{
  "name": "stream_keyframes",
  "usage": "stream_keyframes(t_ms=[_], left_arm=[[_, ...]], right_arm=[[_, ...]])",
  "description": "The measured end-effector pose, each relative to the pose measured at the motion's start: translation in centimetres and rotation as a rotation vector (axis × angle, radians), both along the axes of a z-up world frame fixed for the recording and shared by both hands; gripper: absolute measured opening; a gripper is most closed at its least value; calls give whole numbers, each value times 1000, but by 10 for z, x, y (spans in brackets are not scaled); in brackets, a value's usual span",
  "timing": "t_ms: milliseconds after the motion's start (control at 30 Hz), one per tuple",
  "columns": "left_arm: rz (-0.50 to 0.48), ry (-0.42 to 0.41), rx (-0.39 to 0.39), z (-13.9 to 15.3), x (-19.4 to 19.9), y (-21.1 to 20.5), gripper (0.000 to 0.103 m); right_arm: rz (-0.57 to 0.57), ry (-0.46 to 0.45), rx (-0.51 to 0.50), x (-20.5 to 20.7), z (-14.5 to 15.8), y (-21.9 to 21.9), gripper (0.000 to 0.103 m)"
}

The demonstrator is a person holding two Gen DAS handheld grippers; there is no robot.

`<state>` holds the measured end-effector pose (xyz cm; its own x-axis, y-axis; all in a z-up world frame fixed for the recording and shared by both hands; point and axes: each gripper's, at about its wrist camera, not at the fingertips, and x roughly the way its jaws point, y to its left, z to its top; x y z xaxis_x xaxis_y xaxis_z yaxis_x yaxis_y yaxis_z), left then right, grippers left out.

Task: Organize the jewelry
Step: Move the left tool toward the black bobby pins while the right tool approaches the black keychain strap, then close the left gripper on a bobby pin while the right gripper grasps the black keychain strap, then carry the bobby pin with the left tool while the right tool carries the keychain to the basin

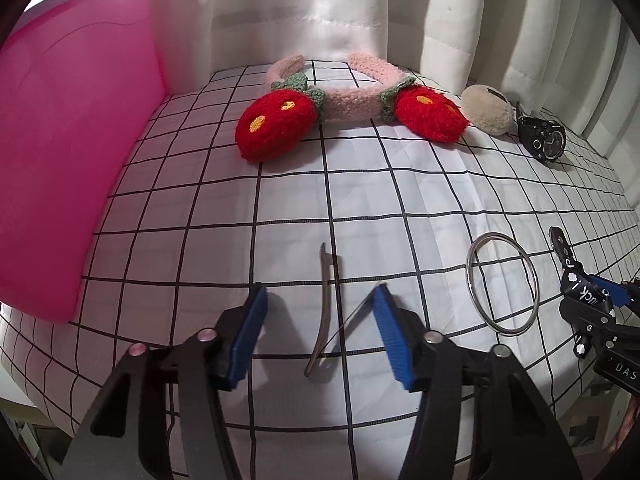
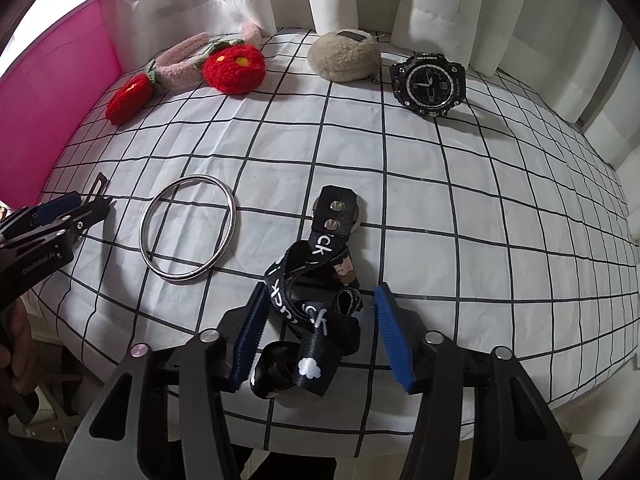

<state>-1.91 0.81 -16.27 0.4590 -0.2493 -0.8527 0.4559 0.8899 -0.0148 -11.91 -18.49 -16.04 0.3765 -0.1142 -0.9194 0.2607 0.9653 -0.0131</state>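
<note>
Straddling a slim curved metal hair clip on the grid-patterned white cloth surface, the left tool gapes wide, gripping nothing. The right tool spreads equally wide around a crumpled black printed lanyard, left pad touching it.

My left gripper straddles the hair clip with its jaws spread and bare cloth on both sides. The pink bin walls off the left, and the bangle lies just right. My right gripper brackets the lanyard; open tablecloth stretches ahead toward the watch.
</note>
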Motion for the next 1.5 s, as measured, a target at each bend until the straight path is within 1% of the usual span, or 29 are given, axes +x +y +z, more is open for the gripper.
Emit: stream_keyframes(t_ms=[33,67,167,200,300,500,767,1100,1300,1500], left_arm=[[-7,2,-2,1,0,0,33],[-13,6,-2,2,0,0,20],[-16,21,5,3,3,0,16],[-13,31,-4,3,4,1,15],[6,78,-49,5,8,7,14],[6,69,-78,20,3,12,14],[8,20,-128,58,2,17,14],[43,-43,-182,105,6,32,14],[77,-94,-209,134,8,43,14],[122,-166,-252,175,13,64,14]], right_arm=[[4,-1,-1,0,1,1,39],[8,-1,-3,1,1,1,34],[15,-3,2,2,2,1,28],[14,-5,11,2,2,0,27],[14,-10,31,3,4,0,26],[16,-43,55,3,20,-1,25],[41,-115,54,10,57,2,25],[81,-190,49,26,100,5,25],[141,-263,36,44,135,20,25],[236,-363,53,73,179,48,25]])
